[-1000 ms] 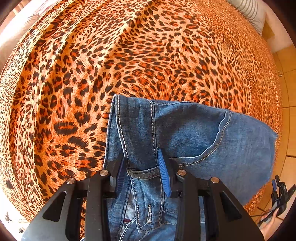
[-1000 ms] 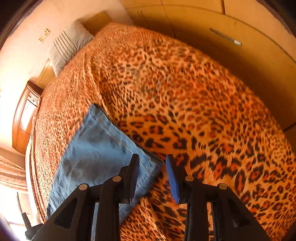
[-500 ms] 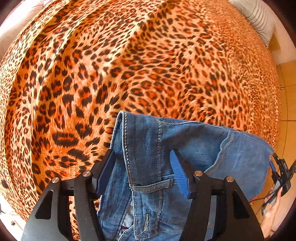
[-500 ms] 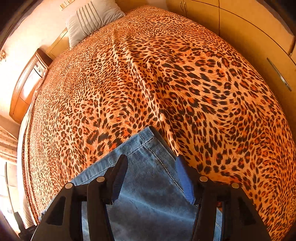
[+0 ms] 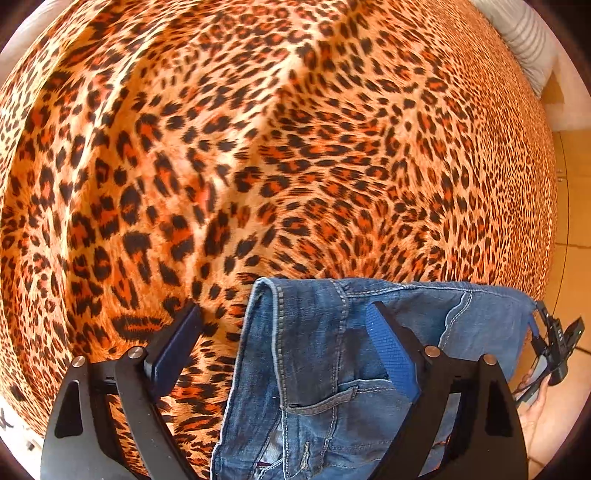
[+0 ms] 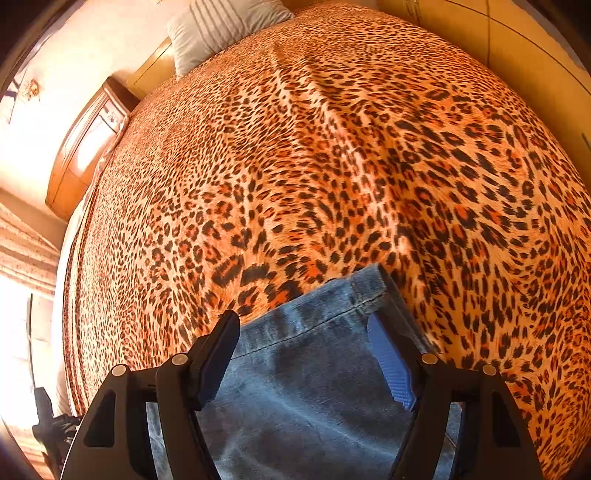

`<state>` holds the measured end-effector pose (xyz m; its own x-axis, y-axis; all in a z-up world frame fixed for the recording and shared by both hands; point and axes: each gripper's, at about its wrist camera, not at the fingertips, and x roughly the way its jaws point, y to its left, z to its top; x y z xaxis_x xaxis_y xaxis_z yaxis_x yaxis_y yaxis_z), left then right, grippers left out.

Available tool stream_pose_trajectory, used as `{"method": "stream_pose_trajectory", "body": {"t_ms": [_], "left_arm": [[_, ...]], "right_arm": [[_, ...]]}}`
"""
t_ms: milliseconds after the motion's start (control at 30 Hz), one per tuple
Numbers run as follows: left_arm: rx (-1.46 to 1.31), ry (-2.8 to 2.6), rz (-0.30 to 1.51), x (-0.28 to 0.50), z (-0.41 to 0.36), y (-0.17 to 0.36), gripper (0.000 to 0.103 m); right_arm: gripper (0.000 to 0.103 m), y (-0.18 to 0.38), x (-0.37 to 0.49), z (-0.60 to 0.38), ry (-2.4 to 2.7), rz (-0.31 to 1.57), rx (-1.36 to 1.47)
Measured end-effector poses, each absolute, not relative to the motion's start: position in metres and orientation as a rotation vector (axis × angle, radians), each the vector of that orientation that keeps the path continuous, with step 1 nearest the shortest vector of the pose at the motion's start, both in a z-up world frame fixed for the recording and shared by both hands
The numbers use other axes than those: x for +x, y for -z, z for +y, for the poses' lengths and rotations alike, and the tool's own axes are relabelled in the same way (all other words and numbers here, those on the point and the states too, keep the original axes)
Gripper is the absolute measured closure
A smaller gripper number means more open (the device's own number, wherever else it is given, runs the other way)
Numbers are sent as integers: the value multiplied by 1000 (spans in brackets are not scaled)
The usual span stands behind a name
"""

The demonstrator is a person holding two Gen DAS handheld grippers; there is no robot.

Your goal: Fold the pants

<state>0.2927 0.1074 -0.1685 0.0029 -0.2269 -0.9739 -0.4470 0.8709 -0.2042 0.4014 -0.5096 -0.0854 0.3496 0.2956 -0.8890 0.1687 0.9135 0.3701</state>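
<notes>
Two grippers, left gripper [image 5: 284, 339] and right gripper [image 6: 303, 350], have just been spreading their jaws and we grip nothing, the jeans [image 5: 332, 369] lying loose beneath them on the bed [image 5: 258, 147], so we risk snagging denim and undoing the fold.

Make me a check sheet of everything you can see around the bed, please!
Surface: leopard-print bedspread, a few soft wrinkles.
Job's things: blue jeans lying folded near the bed's edge; hem corner on the spread.
Clutter: nothing seen.
Grippers: left gripper and right gripper both open over the jeans, jaws just been opening, pads not pressing the denim.
Cables: thin dark cable by the person's hand.
Surroundings: striped pillow, wooden nightstand, wardrobe doors.
</notes>
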Motion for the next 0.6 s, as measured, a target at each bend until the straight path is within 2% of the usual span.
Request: {"method": "stream_pose_trajectory", "body": {"t_ms": [100,200,233,267,300,333,367,400,433,467,600], "left_arm": [[-434,-156,1632,304,86,167,13],[-450,-68,1653,311,72,164,13],[-472,-45,1650,312,66,161,18],[-486,-32,1647,313,64,160,32],[-476,-35,1644,313,60,157,42],[-447,-48,1643,312,55,154,60],[-433,-52,1643,308,57,148,66],[-434,-56,1637,311,56,143,68],[-424,-61,1629,310,58,141,72],[-400,-60,1619,308,59,136,75],[-212,-85,1541,278,36,103,77]], "right_arm": [[25,89,404,-490,-84,1257,324],[22,91,405,-479,-77,1272,256],[21,92,406,-474,-74,1278,228],[22,92,406,-469,-77,1289,193],[29,92,406,-463,-73,1293,151],[35,92,405,-459,-58,1293,113],[48,91,402,-458,-51,1289,93],[70,89,398,-459,-53,1282,102],[83,87,396,-463,-52,1279,123],[103,86,393,-469,-47,1286,143],[103,72,367,-495,-43,1231,193]]}}
